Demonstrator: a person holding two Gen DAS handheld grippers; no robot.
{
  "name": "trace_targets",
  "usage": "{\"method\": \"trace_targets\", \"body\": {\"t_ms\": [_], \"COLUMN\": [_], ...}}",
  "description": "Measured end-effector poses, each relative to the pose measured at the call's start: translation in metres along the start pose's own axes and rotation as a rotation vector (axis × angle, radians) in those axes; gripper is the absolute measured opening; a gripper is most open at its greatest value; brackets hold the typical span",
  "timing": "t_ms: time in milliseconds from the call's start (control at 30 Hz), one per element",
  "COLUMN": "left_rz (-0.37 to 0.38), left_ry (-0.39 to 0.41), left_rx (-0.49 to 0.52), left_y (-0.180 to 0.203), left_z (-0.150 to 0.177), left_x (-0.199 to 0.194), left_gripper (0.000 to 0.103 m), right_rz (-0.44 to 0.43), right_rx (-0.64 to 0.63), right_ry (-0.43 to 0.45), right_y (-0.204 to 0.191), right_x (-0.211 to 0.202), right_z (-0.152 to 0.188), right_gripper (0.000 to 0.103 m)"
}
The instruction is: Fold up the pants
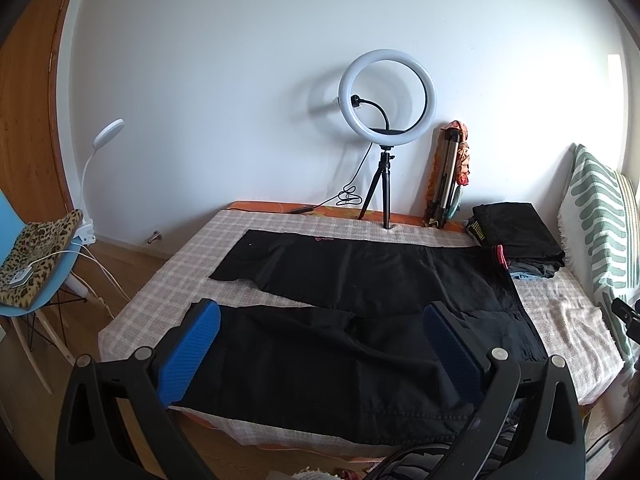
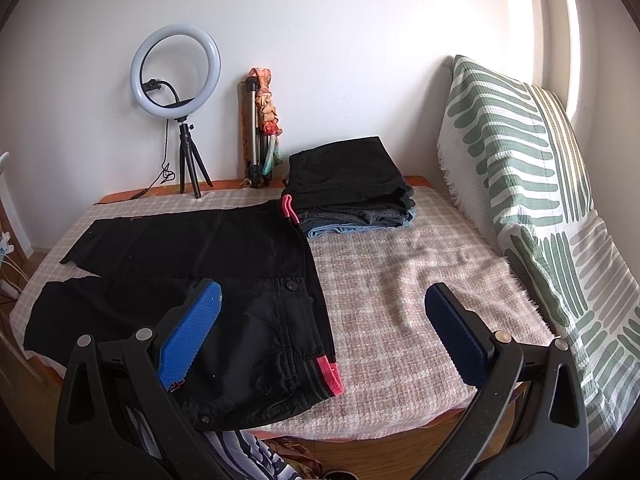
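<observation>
- Black pants (image 1: 360,312) spread flat on the checked blanket (image 2: 400,280), legs parted in a V, waistband toward the striped cushion (image 2: 532,184)
- Red-pink trim at the waistband corners, one by the near blanket edge, one beside the folded stack
- Left gripper (image 1: 322,320) above the near leg of the pants, blue pads spread wide, gripping nothing
- Right gripper (image 2: 324,300) above the waistband end of the pants, fingers (image 2: 192,332) equally wide apart, nothing between them; left pad over the black cloth, right pad over bare blanket
- Stack of folded clothes (image 2: 352,188) beyond the waistband, touching the far corner of the pants, black garment on top, grey and blue below
- Ring light (image 1: 387,98) on a small tripod beyond the far leg of the pants, against the white wall
- Folded tripod with orange scarf (image 1: 452,168) leaning on the wall, between ring light and stack
- Blue chair (image 1: 36,264) with leopard-print cushion off the cuff end of the pants, white clip lamp (image 1: 104,136) beside it
</observation>
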State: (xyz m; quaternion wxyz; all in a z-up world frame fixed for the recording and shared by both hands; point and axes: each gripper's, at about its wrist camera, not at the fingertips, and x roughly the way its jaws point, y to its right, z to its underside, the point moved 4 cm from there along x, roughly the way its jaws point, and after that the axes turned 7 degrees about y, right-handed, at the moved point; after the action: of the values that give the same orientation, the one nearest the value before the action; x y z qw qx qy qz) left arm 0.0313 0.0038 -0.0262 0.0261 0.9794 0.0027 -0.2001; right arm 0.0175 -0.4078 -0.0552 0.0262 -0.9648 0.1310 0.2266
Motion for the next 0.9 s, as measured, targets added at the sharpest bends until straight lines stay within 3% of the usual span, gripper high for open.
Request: {"method": "trace_targets", "body": {"t_ms": [900], "left_rz": [-0.001], "left_ry": [-0.005], "left_rx": [0.001], "left_y": [-0.0003], "left_z": [0.0013], "left_x": [0.0003], "left_gripper": [0.103], "right_rz": [-0.001], "right_rx": [0.002], "right_ry": [0.002], "right_y": [-0.0019], "right_x": [0.0005], "right_z": [0.0002], "right_gripper": [0.103]}}
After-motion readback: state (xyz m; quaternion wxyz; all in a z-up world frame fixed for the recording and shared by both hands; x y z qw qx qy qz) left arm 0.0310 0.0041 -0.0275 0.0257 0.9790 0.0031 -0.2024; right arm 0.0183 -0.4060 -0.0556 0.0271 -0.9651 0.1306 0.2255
